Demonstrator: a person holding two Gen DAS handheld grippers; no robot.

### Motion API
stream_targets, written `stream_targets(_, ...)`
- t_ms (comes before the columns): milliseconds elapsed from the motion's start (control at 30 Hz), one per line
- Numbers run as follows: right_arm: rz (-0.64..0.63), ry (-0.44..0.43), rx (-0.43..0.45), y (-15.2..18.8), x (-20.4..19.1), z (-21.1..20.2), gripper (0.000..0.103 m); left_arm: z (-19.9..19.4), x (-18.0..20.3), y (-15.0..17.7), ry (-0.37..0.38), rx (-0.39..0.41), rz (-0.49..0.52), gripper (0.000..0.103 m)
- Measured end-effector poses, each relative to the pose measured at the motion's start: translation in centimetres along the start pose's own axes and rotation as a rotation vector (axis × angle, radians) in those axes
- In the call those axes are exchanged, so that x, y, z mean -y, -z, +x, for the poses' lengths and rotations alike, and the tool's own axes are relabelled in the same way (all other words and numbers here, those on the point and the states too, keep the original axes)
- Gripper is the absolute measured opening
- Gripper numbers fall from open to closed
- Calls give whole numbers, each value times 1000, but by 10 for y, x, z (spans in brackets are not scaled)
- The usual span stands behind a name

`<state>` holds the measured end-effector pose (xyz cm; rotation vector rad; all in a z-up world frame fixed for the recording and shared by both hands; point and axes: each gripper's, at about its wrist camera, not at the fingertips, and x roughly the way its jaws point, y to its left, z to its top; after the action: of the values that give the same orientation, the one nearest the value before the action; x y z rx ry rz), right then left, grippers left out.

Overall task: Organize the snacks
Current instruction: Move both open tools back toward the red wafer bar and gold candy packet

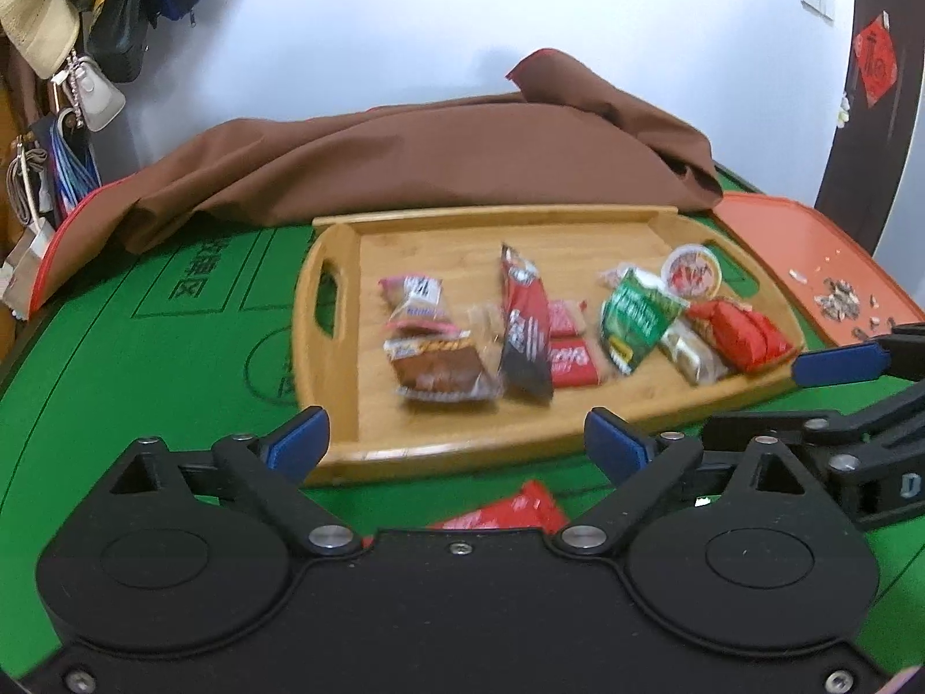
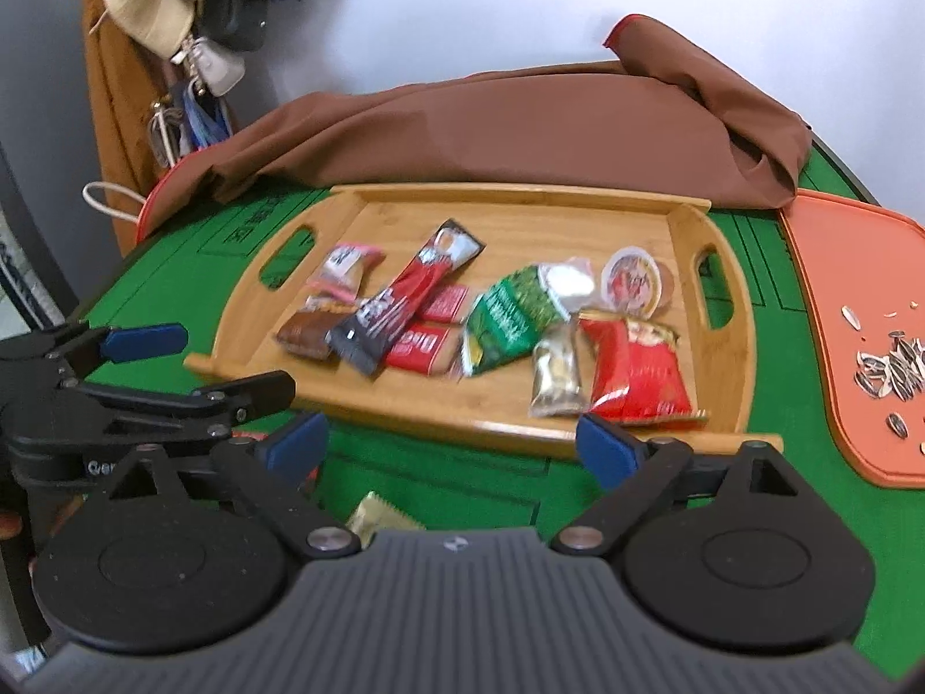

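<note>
A wooden tray (image 1: 341, 347) (image 2: 728, 381) on the green table holds several snacks. Among them are a brown cake packet (image 1: 439, 370), a long dark-red stick packet (image 1: 523, 324) (image 2: 404, 301), a green bag (image 1: 636, 318) (image 2: 509, 318), a red bag (image 1: 746, 335) (image 2: 636, 370) and a round cup (image 1: 691, 272) (image 2: 633, 283). My left gripper (image 1: 457, 442) (image 2: 237, 360) is open at the tray's front rim, and a red packet (image 1: 509, 512) lies on the table under it. My right gripper (image 2: 454, 445) (image 1: 757, 396) is open beside it, over a pale packet (image 2: 376, 517). Neither holds anything.
A crumpled brown cloth (image 1: 433, 156) (image 2: 520, 121) lies behind the tray. An orange board (image 1: 809, 254) (image 2: 838, 301) with sunflower seed shells (image 2: 893, 367) sits to the right. Hats and bags (image 1: 87, 29) hang at the far left beside the table edge.
</note>
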<state>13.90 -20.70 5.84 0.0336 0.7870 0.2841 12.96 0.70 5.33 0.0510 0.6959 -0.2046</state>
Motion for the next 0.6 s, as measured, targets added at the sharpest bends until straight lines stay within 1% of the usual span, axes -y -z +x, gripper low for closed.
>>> stream_targets(233, -46, -19, -13, 27, -15, -5, 103, -1, -4, 21, 18, -49, 21, 97)
stream_targets(400, -57, -35, -32, 44, -21, -4, 103, 6, -3, 31, 20, -87, 36, 97)
stream_targets(500, -60, -31, -45, 53, -22, -2, 103, 14, -4, 35, 22, -120, 37, 97)
stream_targets(600, -56, -27, -60, 59, -22, 3, 103, 20, -2, 36, 19, -132, 45, 97)
